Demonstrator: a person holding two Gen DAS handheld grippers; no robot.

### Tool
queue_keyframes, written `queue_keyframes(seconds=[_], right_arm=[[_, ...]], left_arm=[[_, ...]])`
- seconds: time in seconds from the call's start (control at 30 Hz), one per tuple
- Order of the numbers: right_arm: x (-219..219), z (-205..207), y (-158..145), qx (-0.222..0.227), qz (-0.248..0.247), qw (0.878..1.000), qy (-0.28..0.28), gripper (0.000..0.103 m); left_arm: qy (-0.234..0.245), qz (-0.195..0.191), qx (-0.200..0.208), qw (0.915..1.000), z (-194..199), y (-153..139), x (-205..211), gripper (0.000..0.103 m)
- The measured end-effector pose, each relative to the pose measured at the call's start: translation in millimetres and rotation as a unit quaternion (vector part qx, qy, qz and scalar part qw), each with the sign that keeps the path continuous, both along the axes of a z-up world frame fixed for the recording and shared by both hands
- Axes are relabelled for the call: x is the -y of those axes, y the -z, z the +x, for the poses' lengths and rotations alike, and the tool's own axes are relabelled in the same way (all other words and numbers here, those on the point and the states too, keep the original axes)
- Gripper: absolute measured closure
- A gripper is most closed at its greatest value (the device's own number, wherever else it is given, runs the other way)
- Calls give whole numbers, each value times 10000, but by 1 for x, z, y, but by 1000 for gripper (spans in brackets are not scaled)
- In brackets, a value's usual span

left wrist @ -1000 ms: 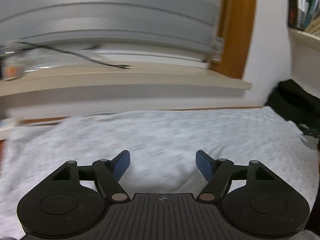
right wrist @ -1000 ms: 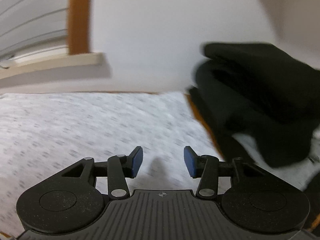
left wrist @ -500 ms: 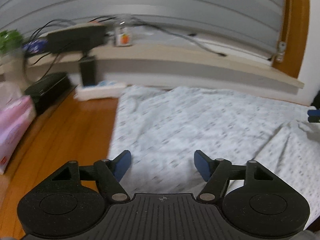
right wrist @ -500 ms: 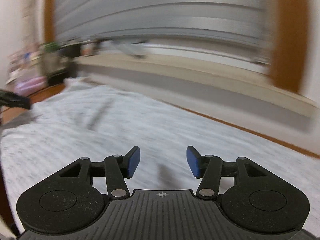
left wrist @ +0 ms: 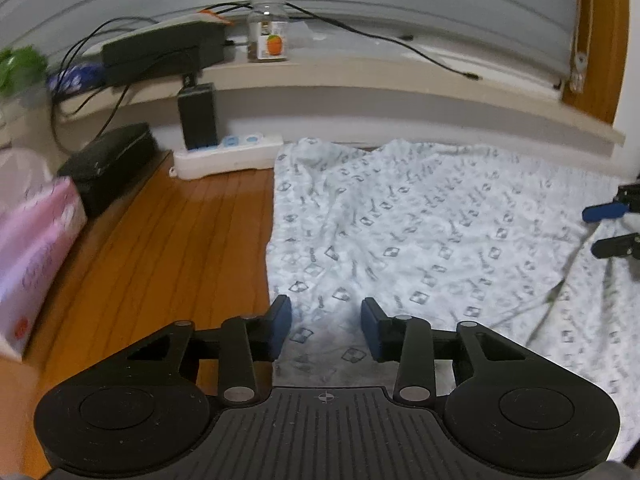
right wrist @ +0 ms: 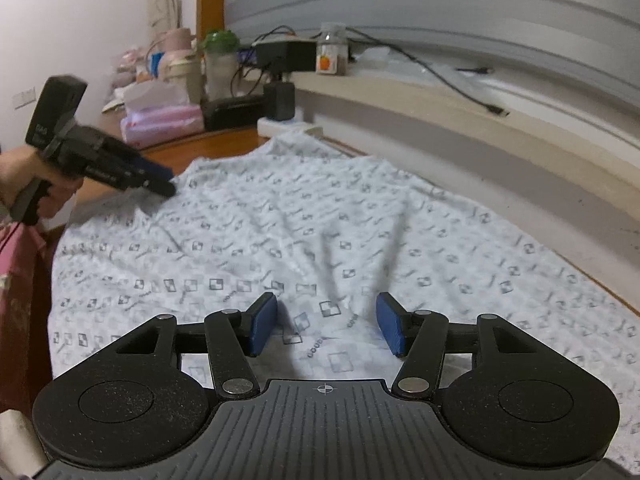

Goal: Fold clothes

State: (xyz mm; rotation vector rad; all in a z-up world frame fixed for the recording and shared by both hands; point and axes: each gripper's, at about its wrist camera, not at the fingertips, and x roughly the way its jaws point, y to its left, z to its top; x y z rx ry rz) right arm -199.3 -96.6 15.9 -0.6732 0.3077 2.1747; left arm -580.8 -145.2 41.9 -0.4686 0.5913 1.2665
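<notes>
A white garment (left wrist: 420,232) with a small grey print lies spread on the wooden table (left wrist: 168,248), creased in places. My left gripper (left wrist: 325,322) hovers open just over the garment's near left edge, nothing between its blue pads. In the right wrist view the same garment (right wrist: 320,224) fills the middle, and my right gripper (right wrist: 326,326) stands open low over it. The left gripper (right wrist: 158,182), held by a hand, shows there at the cloth's left edge. The right gripper (left wrist: 610,226) shows at the right edge of the left wrist view.
A white power strip (left wrist: 228,154) with a black adapter lies at the table's back. A black box (left wrist: 108,164) and a pink tissue pack (left wrist: 32,256) stand at the left. A jar (left wrist: 270,30), cables and a black device sit on the window ledge.
Both views have swung left, away from the dark clothes pile. The left gripper has dropped to the garment's left edge and its fingers have narrowed a little. Both stay open.
</notes>
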Motion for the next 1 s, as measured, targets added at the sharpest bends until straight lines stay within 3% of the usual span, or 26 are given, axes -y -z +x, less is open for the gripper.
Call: queue_keyframes(seconds=[0.6, 0.77, 0.87, 1.0], right_arm=[[-19, 12, 13, -147, -271, 9962, 814, 47], [-19, 12, 13, -134, -265, 9959, 859, 47], [-19, 11, 12, -126, -262, 9959, 857, 47], [-19, 11, 12, -125, -265, 9959, 856, 46]], left_arm=[[251, -13, -205, 9995, 3, 4, -76, 61], [189, -69, -150, 9997, -6, -4, -61, 62], [228, 135, 98, 9996, -15, -13, -30, 61], [534, 101, 233, 9983, -15, -10, 0, 59]])
